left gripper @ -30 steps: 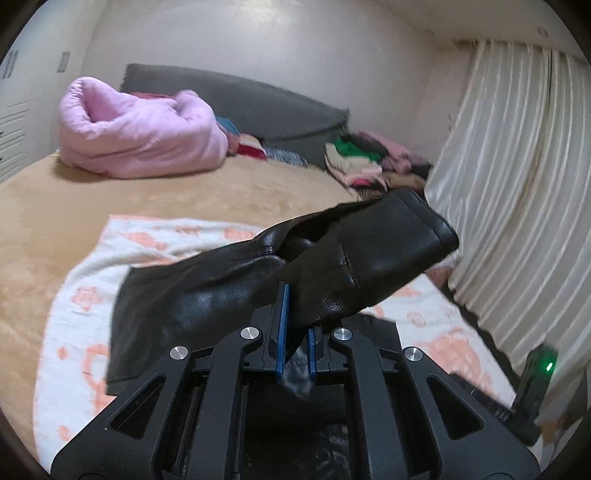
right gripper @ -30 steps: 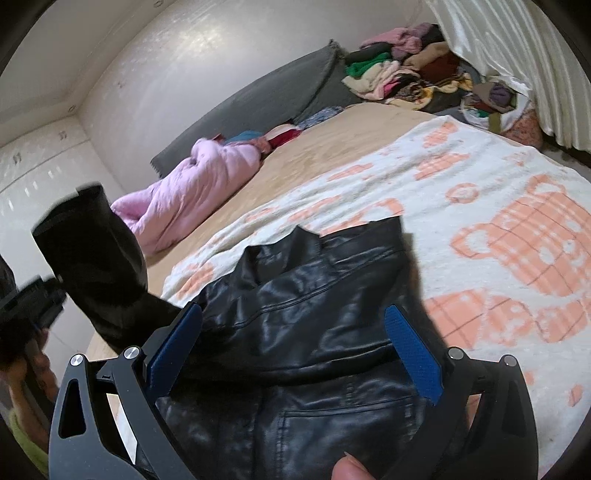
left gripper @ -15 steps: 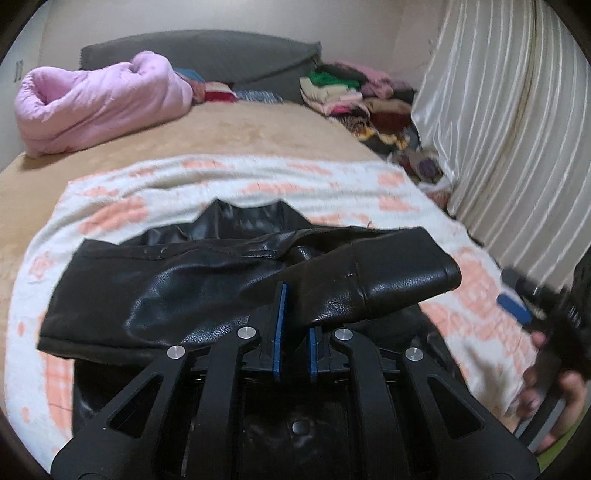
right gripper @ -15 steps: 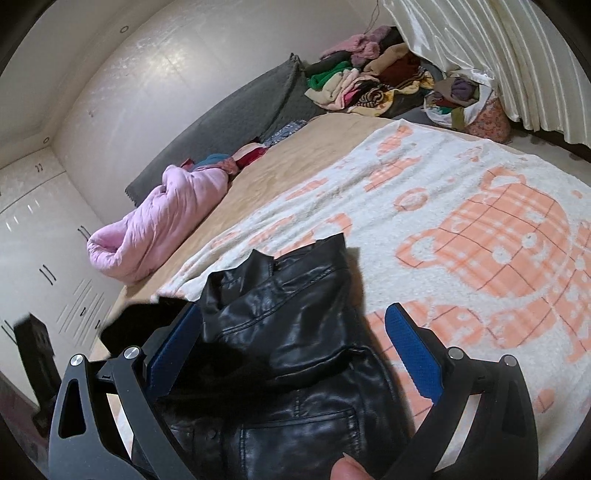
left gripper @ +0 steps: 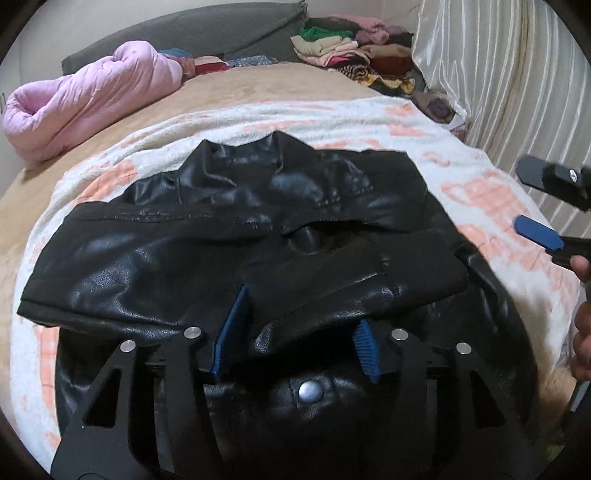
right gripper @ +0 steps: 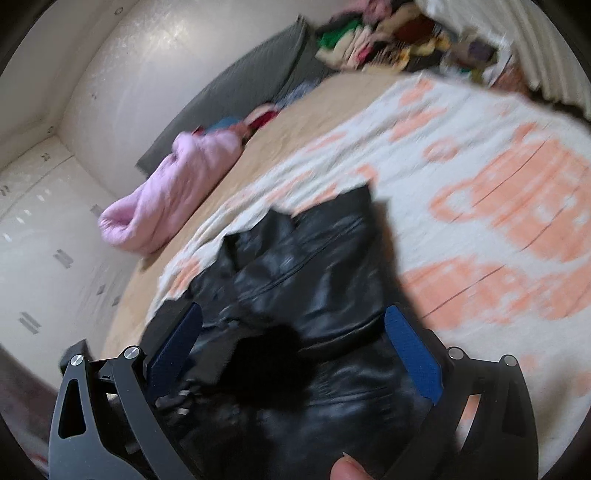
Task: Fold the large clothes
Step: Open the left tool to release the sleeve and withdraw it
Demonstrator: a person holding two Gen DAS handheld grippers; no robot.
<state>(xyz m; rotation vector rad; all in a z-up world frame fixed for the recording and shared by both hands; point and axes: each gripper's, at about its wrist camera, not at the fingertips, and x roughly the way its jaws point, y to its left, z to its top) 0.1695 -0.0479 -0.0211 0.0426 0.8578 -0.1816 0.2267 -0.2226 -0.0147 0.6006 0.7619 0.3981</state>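
a black leather jacket (left gripper: 258, 236) lies flat on a white blanket with orange prints (left gripper: 110, 173), which covers the near part of a tan bedspread (left gripper: 236, 88). in the left wrist view the jacket's collar points to the far side, and one sleeve (left gripper: 229, 266) is folded across the body from left to right, its cuff edge ending near the jacket's right side. a metal snap button (left gripper: 310, 391) shows on the near hem, just under the tool.

the left gripper (left gripper: 295, 332) sits low over the near edge of the folded sleeve. its jaws are opening: the blue pads (left gripper: 232, 328) stand apart, leather lies between them, and they no longer press on it.

the right gripper (right gripper: 295, 347) is spread wide, with nothing pinched; its blue pads (right gripper: 413, 358) straddle the jacket's right half from above. this view is blurred, so whether the pads touch the leather cannot be told. a fingertip (right gripper: 347, 469) shows at the near edge. in the left wrist view the same tool appears at the far right, over the blanket, apart from the jacket.

open blanket runs along the jacket's left, far and right edges, widest on the right. beyond it the bedspread is bare up to a pink quilt (left gripper: 85, 107) at far left and a grey headboard cushion (left gripper: 207, 33). a pile of mixed clothes (left gripper: 351, 48) sits at far right, beside a pale pleated curtain (left gripper: 517, 92) that closes off the right side.
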